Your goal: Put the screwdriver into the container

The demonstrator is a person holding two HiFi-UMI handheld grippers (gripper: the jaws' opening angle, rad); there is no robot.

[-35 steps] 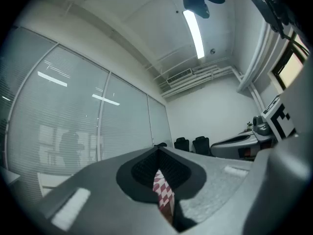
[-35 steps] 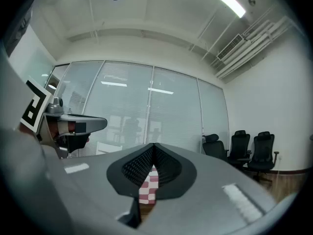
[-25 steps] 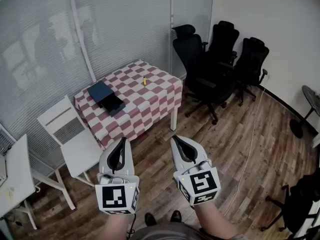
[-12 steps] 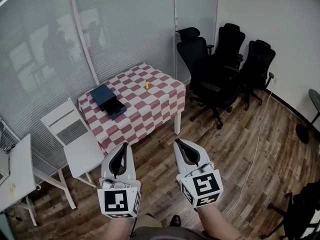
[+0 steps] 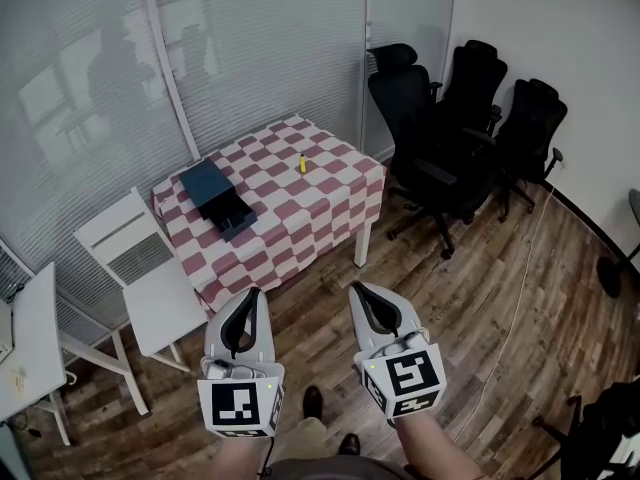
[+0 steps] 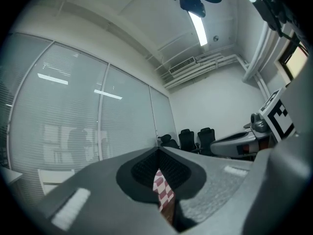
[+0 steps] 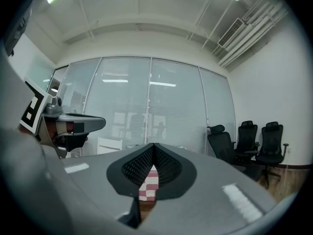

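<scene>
The left tool [image 5: 250, 296] and right tool [image 5: 358, 292] are closed, empty and far from the table [image 5: 330, 200], so step close before opening one over the screwdriver [image 5: 302, 164] lying right of the container [image 5: 213, 196].

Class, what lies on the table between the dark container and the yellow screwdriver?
Nothing: the head view shows only bare checked tablecloth between the container and the screwdriver.

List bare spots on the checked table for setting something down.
Free: near right half of the red-and-white checked tablecloth, between the small yellow screwdriver and the front edge; also the far corner behind the screwdriver. Crowded: the left end, taken by the dark blue box-shaped container, with a white chair beside it.
</scene>
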